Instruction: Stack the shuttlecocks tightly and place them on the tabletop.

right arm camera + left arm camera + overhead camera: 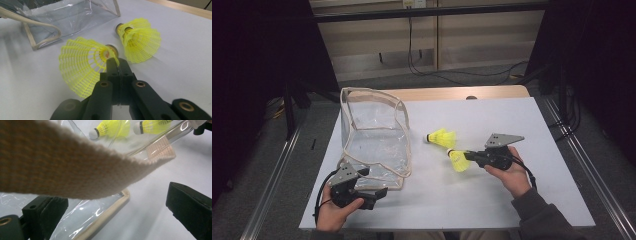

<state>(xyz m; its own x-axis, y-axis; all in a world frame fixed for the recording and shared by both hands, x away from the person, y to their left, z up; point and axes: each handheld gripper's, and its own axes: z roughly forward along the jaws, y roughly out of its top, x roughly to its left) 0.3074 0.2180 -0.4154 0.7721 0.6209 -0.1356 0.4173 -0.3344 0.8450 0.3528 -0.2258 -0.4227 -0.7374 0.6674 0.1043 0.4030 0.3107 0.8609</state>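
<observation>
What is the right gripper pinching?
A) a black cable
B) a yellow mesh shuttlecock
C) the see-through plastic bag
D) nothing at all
B: in the right gripper view, the right gripper has its black jaws shut on the skirt edge of a yellow mesh shuttlecock.

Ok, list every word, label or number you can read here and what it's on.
None to read: the clear bag, both yellow shuttlecocks and the grippers carry no print. A pale tag on the back wall is too small to read.
</observation>
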